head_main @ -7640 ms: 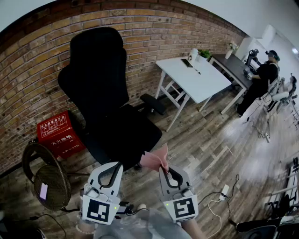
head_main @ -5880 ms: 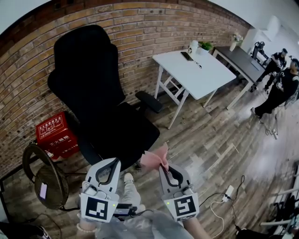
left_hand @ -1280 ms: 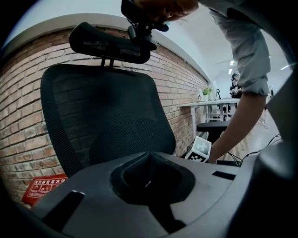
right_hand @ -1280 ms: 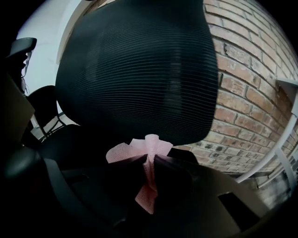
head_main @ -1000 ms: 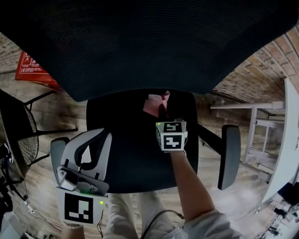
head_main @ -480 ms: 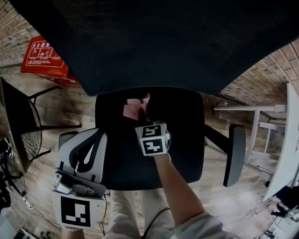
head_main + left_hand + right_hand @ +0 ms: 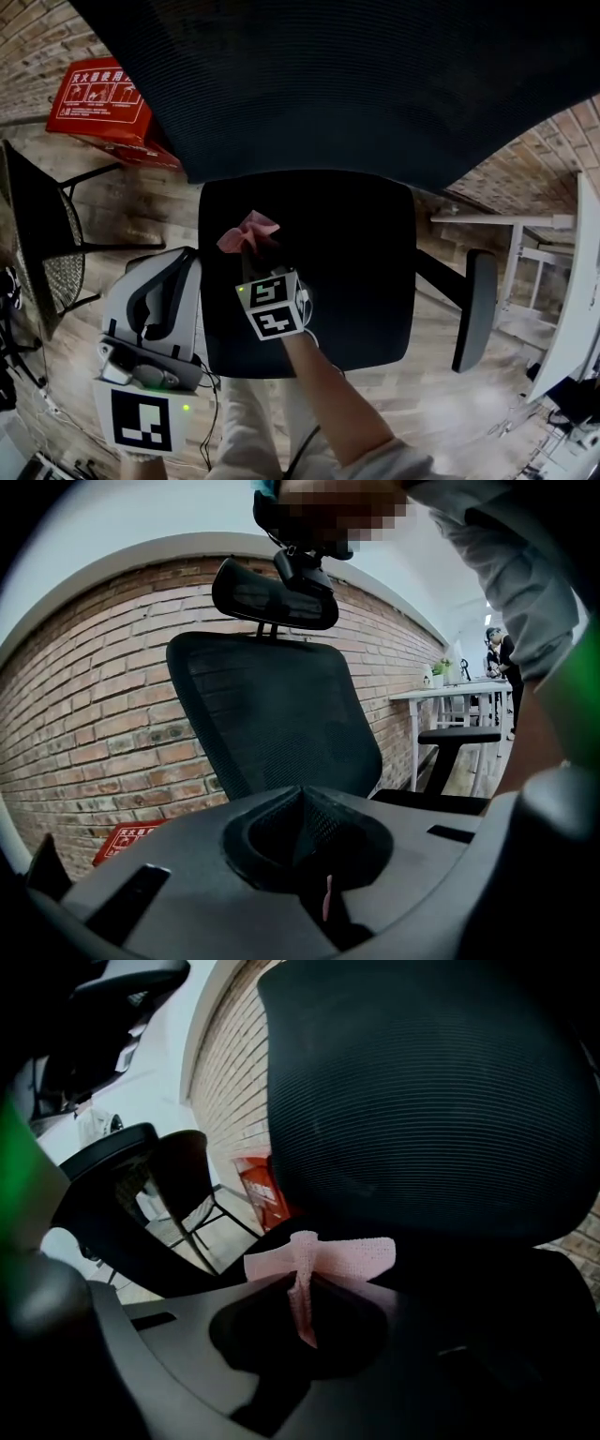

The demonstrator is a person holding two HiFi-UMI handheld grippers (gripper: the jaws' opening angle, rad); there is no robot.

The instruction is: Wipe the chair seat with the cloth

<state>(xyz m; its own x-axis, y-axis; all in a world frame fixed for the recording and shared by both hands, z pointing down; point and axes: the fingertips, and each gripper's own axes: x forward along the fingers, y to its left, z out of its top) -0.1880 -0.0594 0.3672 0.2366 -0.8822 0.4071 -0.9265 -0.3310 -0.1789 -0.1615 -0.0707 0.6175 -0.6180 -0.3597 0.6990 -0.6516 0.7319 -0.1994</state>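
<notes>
Cloth (image 7: 247,232) partly hidden inside clamped right gripper (image 7: 255,251) jaws; left gripper (image 7: 176,262) jaws closed, empty

Right gripper (image 7: 255,255) stands over the left half of the chair seat (image 7: 347,262). Its jaws are closed on the cloth (image 7: 247,232), which spreads just ahead of the tips, over the seat. Backrest (image 7: 356,84) rises ahead of both tools. Left gripper (image 7: 169,267) is just left of the right one, beside the seat's left edge, with its jaws together. Armrest (image 7: 473,309) lies well to the right of the right gripper, with the table (image 7: 586,281) beyond it. Crate (image 7: 103,98) sits on the floor ahead and left of the left gripper. Wire chair (image 7: 37,234) stands to its left.
</notes>
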